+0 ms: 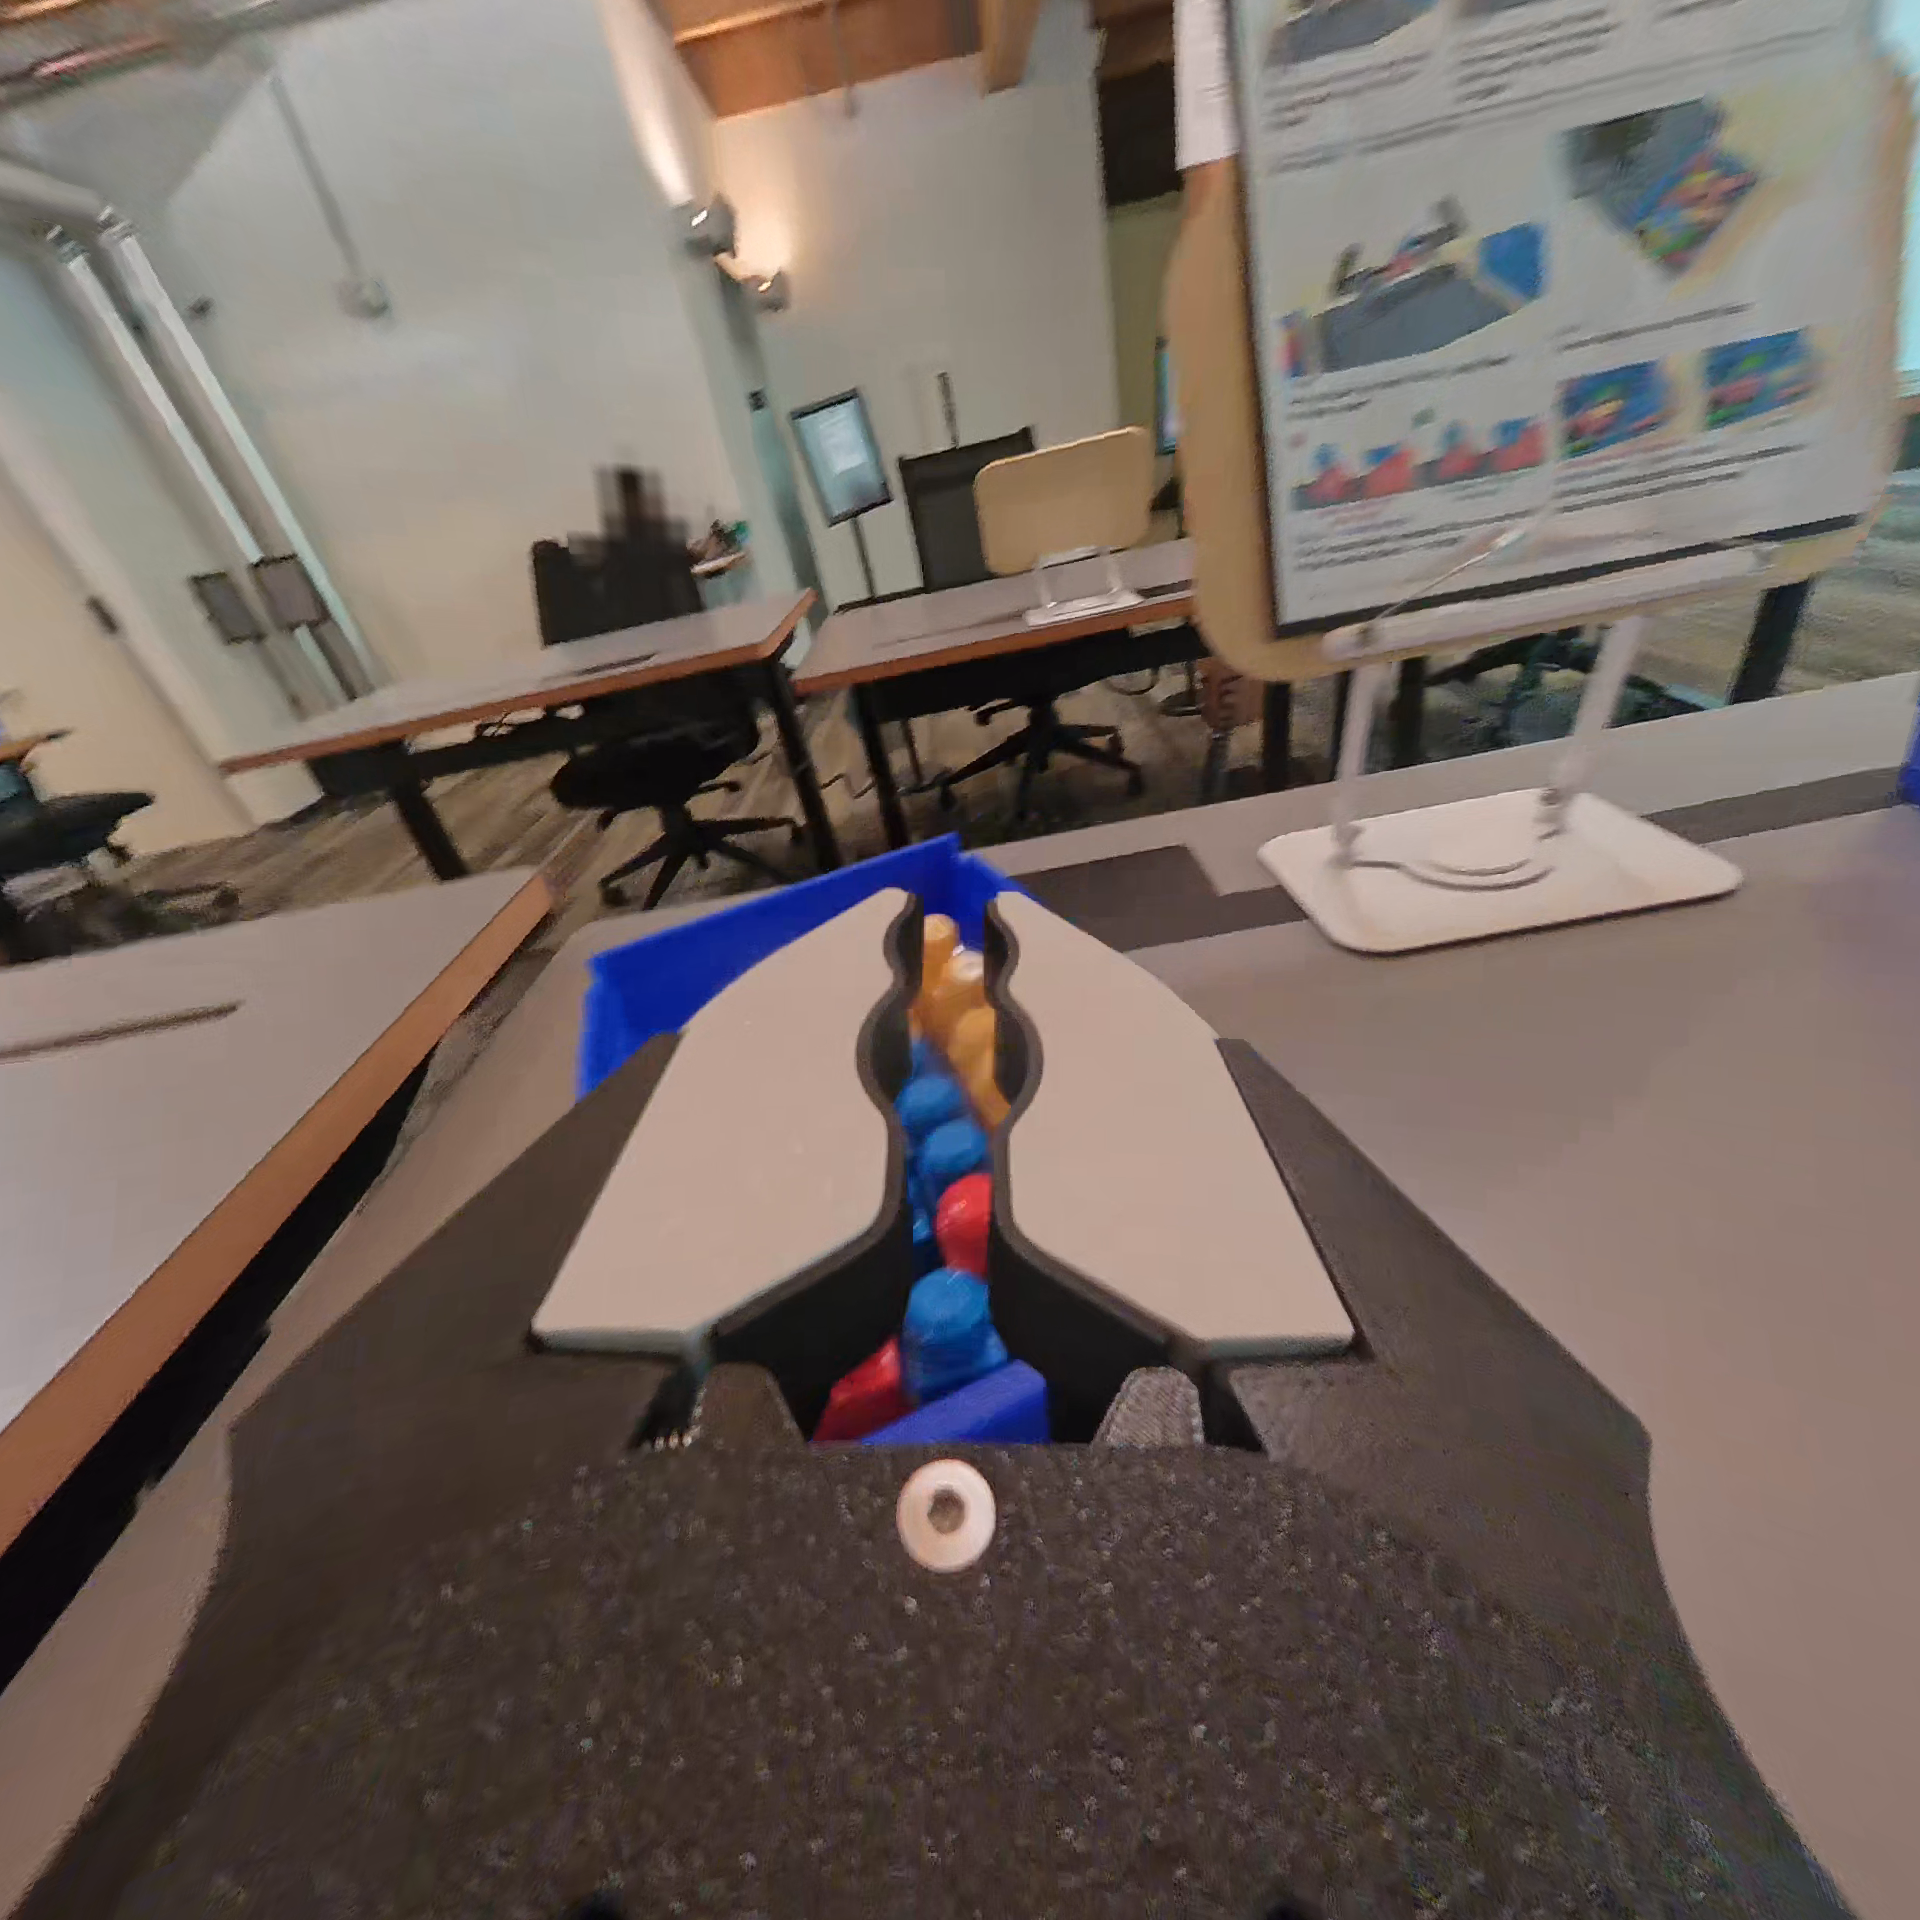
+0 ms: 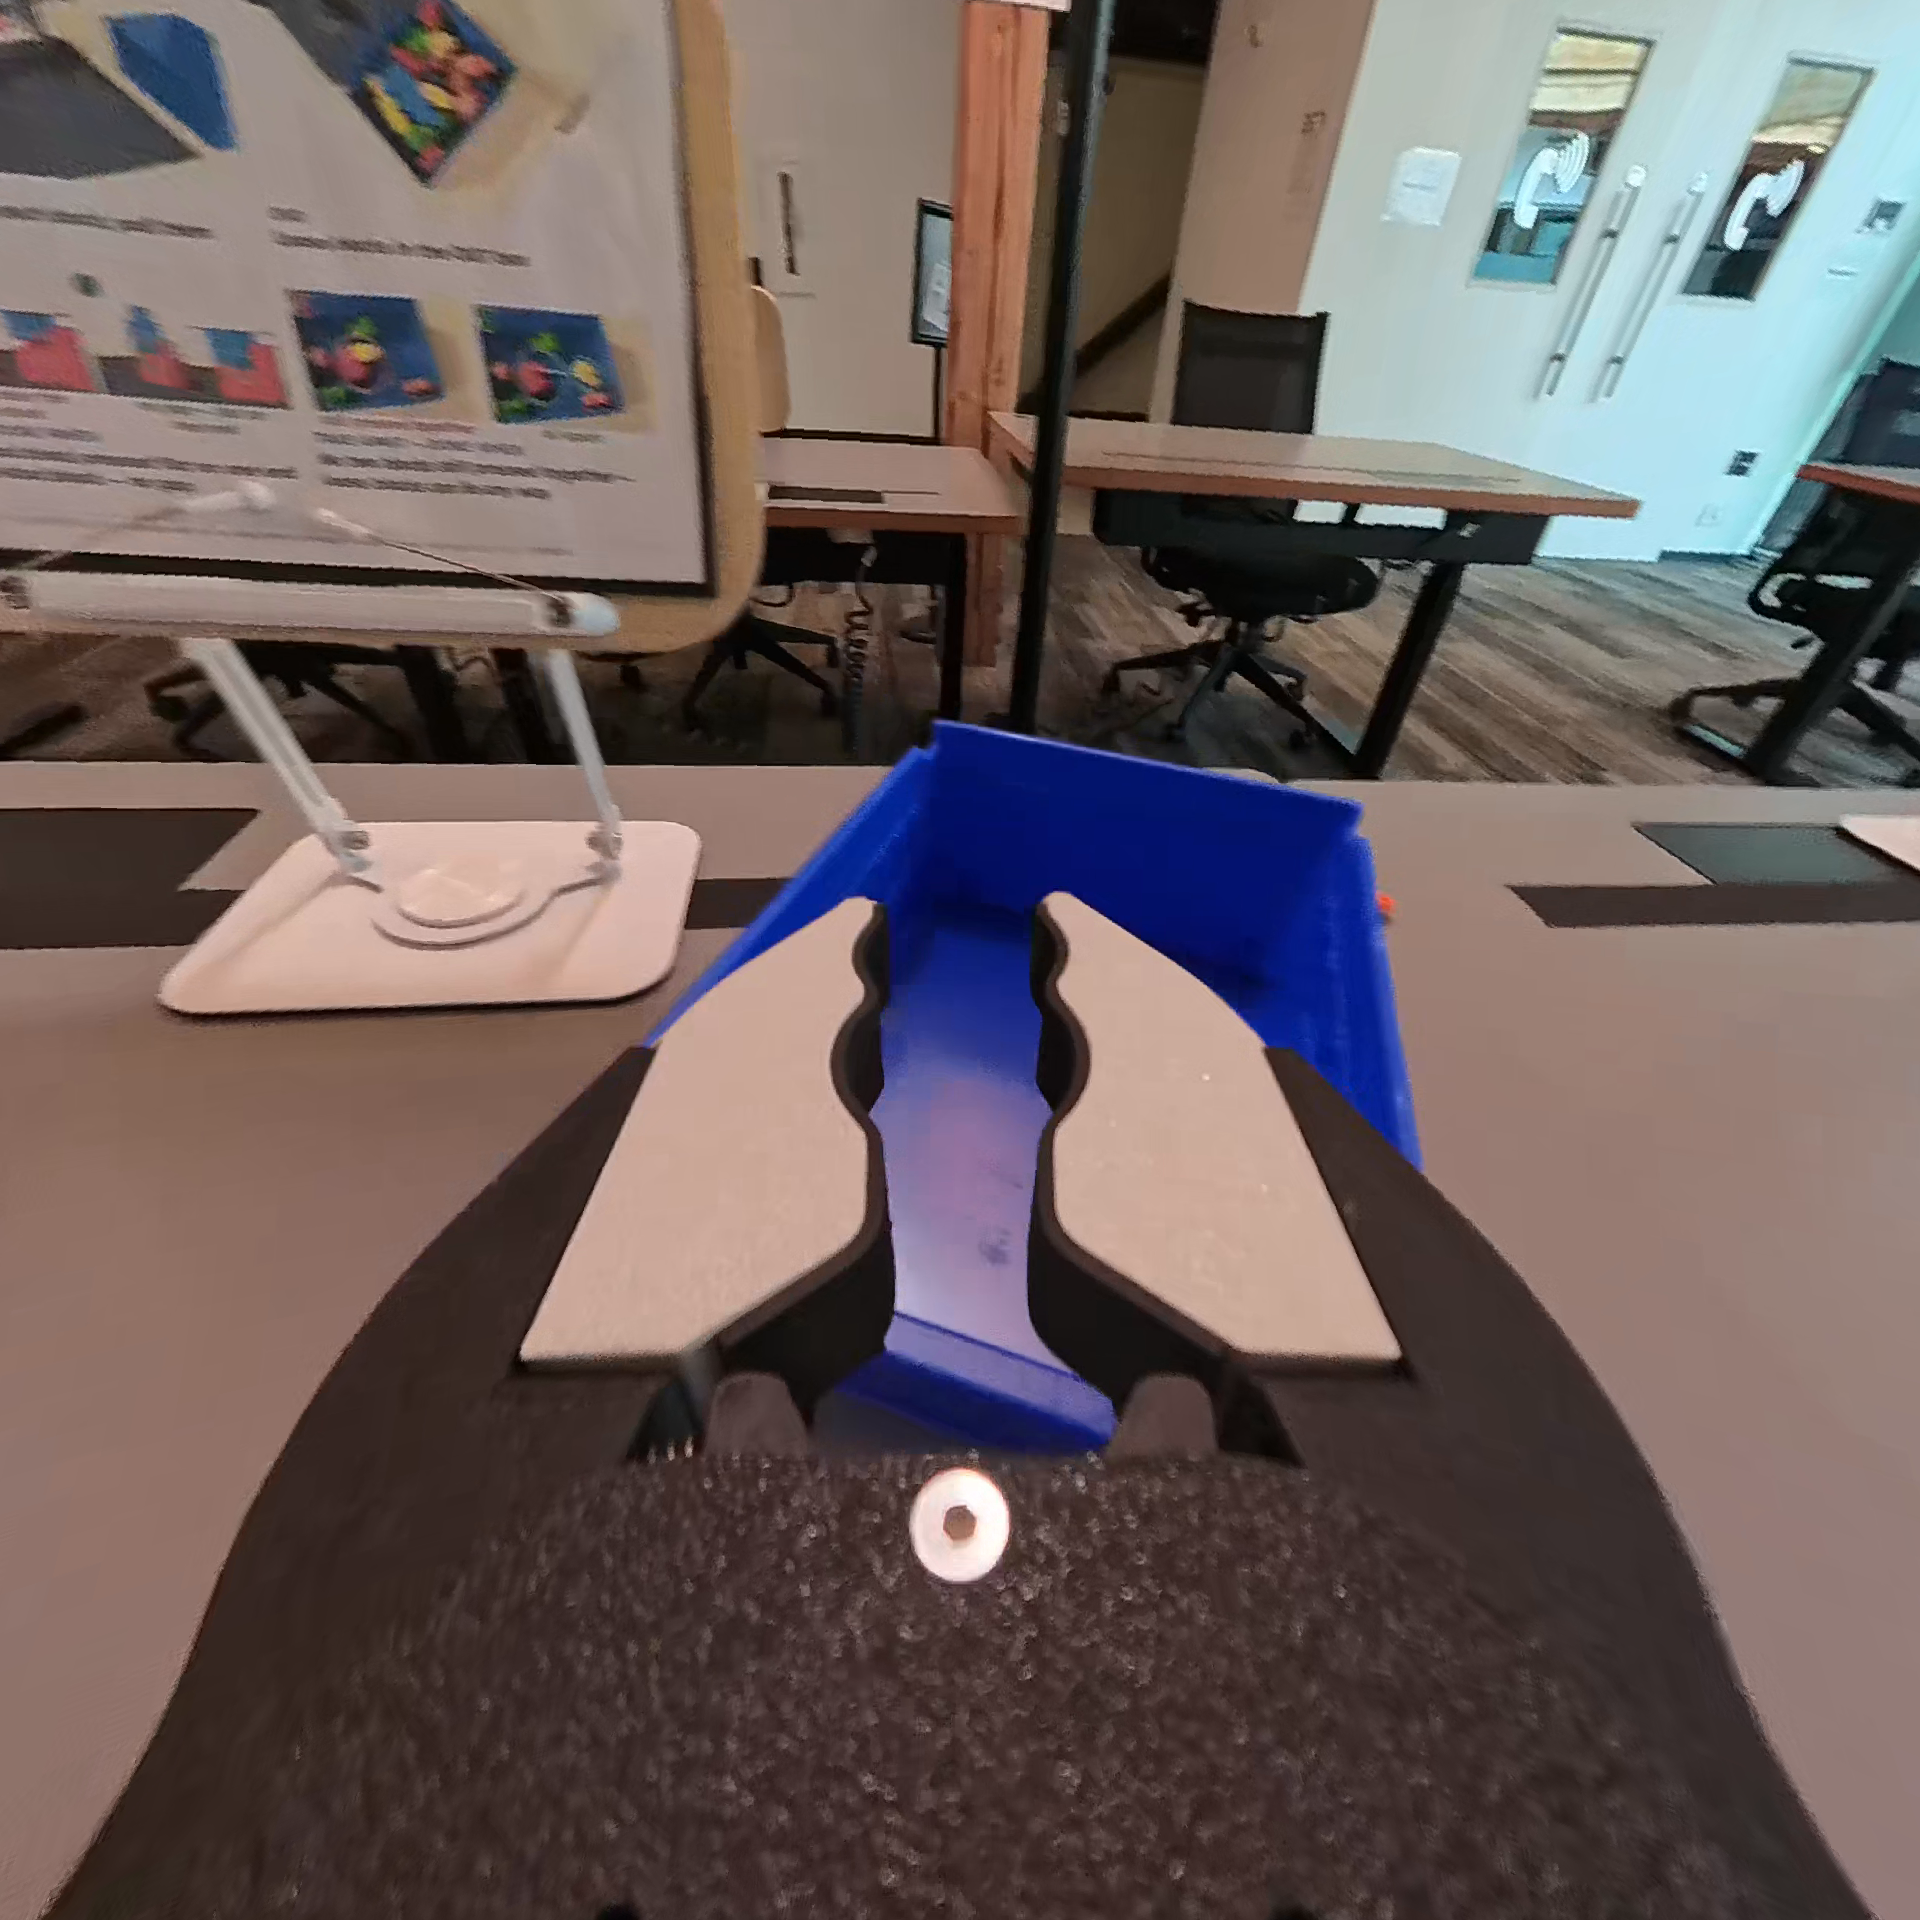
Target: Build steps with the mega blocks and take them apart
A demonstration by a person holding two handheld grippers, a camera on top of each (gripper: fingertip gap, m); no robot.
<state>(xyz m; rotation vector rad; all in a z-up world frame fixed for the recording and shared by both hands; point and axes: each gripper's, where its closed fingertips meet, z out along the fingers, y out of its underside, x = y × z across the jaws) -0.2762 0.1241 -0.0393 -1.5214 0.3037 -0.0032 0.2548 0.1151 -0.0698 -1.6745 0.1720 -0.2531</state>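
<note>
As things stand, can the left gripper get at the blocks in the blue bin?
Probably yes. The left gripper is above the open-topped blue bin, and the blocks show through the narrow gap between its fingers, with nothing seen covering them.

Left tongs (image 1: 954, 914): grey finger faces, black speckled body w/ white screw. Right tongs (image 2: 956, 909): same colours. Blue bin (image 1: 727, 935) at 12 of left tongs, holding orange blocks (image 1: 956, 997), blue blocks (image 1: 940, 1132) & red blocks (image 1: 964, 1216). Second blue bin (image 2: 1143, 821) at 12 of right tongs, blue inside. Table (image 1: 1558, 1143) grey w/ black strips. Stand base (image 2: 436, 925) white, at 10.
</note>
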